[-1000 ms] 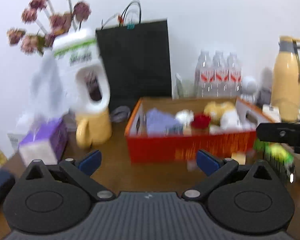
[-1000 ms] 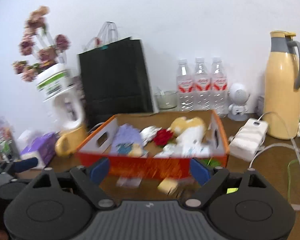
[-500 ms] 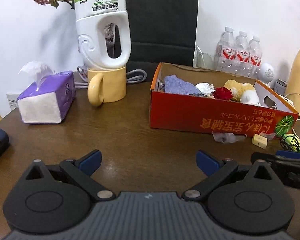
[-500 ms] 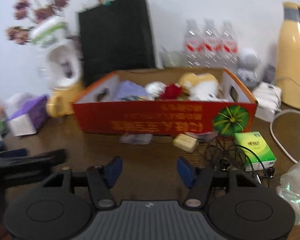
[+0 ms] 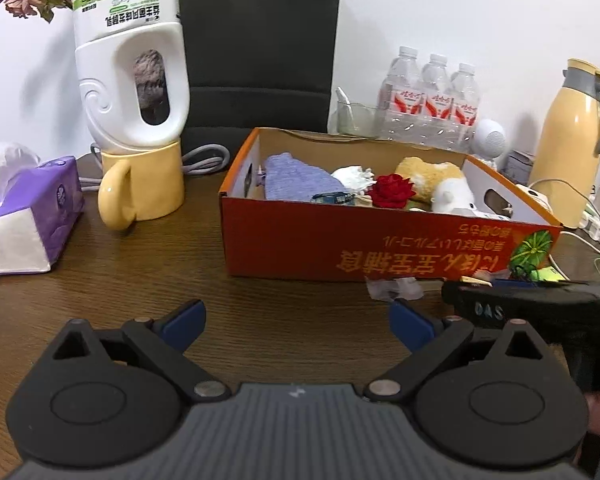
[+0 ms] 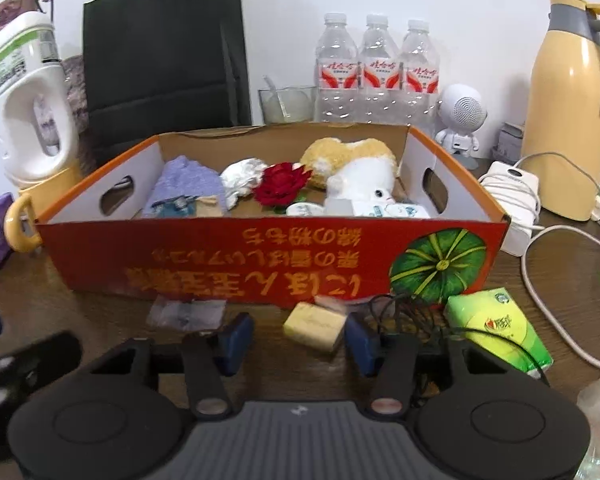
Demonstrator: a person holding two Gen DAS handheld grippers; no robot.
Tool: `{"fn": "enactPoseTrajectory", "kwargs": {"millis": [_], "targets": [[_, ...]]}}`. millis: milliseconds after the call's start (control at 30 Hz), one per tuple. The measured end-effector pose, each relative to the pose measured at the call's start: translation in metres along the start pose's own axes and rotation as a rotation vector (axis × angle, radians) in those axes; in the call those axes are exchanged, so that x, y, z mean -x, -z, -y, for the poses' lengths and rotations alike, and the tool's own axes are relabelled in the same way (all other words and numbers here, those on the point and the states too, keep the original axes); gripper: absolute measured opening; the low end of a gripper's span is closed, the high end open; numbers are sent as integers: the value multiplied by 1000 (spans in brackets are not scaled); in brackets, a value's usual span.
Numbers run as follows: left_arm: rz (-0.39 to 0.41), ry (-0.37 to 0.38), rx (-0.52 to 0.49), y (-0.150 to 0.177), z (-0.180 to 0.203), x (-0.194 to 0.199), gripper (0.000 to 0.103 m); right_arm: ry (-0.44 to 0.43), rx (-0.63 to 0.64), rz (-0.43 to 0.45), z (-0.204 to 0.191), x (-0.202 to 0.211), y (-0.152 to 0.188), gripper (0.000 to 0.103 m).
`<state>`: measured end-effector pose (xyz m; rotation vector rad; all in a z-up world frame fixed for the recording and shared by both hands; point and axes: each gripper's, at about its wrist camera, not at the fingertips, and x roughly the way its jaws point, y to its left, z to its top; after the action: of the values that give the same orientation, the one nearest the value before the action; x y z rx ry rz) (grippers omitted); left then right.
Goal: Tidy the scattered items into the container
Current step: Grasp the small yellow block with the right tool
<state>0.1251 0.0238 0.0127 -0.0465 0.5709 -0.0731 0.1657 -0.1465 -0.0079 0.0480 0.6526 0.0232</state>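
right gripper [image 6: 296, 338] is closing, nothing pinched yet, yellow block [image 6: 315, 325] sits just ahead, long side across the jaws.

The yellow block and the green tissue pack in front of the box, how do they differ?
The yellow block is small, plain and pale yellow; the green tissue pack is larger, glossy and printed. The block lies between the closing right gripper's fingers; the pack lies outside them. Both remain outside the orange box.
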Motion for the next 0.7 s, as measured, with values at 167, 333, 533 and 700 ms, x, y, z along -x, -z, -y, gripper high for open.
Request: {"fn": "enactPoseTrajectory", "kwargs": {"millis": [167,333,533,700], "targets": [[-4,11,-32,2,1,0,101,12,16,0,1,-4,0,30],[-19,-6,-40,5,-1,-4,92,-68,18,7,2,9,4,29],[-64,34,-22,1,11,-21,74,-205,-39,171,22,58,2,29],[-113,80,-5,-15,36,-49,67,-197,-86,275,44,76,1,29]]}}
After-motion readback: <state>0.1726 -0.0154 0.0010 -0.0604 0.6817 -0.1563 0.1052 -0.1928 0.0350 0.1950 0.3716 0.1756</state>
